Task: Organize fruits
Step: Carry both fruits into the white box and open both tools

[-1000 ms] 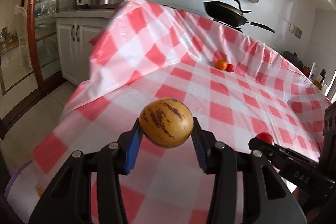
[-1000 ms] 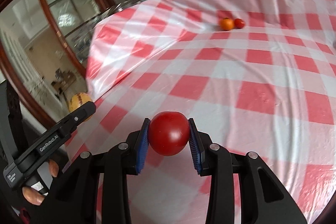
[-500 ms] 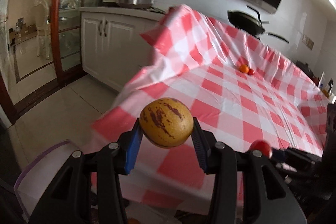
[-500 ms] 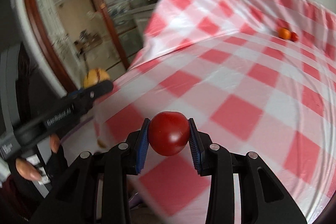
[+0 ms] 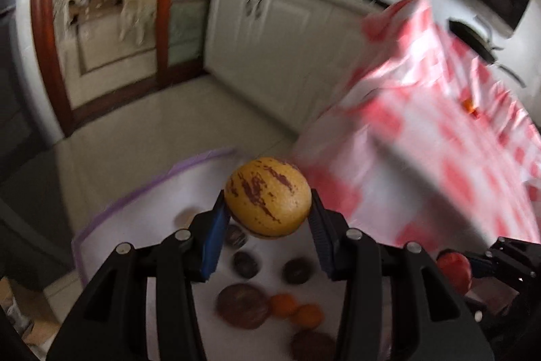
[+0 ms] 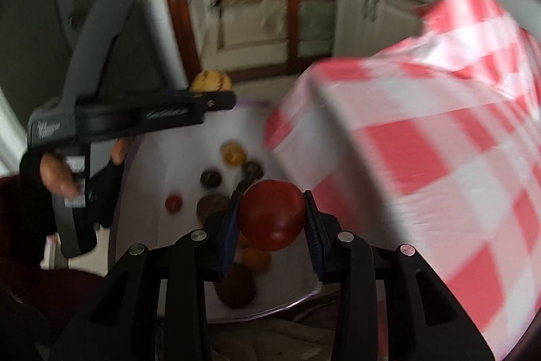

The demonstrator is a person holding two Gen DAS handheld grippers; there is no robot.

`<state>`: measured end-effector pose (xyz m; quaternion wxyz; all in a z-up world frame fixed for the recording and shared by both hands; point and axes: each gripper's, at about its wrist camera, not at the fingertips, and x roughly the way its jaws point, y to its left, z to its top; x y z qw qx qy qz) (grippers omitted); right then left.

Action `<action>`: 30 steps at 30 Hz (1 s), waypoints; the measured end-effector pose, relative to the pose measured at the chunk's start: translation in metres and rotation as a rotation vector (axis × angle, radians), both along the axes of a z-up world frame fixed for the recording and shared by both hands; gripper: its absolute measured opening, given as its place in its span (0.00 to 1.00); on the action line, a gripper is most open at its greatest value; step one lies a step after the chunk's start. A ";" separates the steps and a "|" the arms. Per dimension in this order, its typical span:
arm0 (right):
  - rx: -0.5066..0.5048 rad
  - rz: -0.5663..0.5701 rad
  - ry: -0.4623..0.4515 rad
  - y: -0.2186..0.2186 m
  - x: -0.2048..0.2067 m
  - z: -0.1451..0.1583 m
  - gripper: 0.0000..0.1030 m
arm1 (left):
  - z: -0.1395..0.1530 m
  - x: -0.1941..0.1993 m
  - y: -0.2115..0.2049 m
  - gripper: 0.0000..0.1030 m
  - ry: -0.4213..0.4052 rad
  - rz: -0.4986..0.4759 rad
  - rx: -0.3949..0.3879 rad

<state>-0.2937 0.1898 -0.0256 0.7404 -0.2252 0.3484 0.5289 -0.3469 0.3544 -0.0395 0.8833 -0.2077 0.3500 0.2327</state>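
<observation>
Yellow with dark purple streaks, the pepino melon (image 5: 267, 197) sits pinched between the blue pads of the left gripper (image 5: 267, 225), at the centre of the left wrist view. The right gripper (image 6: 270, 222) clamps a red tomato (image 6: 272, 215). Below both lies a white tray (image 5: 142, 208) with a purple rim, carrying blurred dark and orange fruits. The red-checked tablecloth (image 6: 439, 164) fills the right side.

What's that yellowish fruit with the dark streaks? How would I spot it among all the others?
Start at the red-checked tablecloth, then look left and down to the white bin with the purple rim beside it on the floor. Above that bin, the left tongs grip the streaked yellow fruit. It is the only fruit with purple-brown stripes; those below are plain dark or orange.
</observation>
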 end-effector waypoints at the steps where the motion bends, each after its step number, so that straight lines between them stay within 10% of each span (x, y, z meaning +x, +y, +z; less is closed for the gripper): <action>1: -0.043 0.024 0.012 0.009 -0.003 -0.011 0.35 | -0.010 -0.001 0.003 0.45 0.029 0.007 -0.012; 15: -0.487 0.217 0.099 0.075 -0.033 -0.110 0.35 | -0.101 -0.023 0.046 0.45 0.333 0.169 -0.208; 22: -0.564 0.440 -0.090 0.100 -0.087 -0.131 0.35 | -0.110 -0.018 0.052 0.45 0.408 0.209 -0.219; 30: -0.556 0.411 -0.058 0.093 -0.083 -0.140 0.39 | -0.125 -0.009 0.051 0.45 0.469 0.187 -0.226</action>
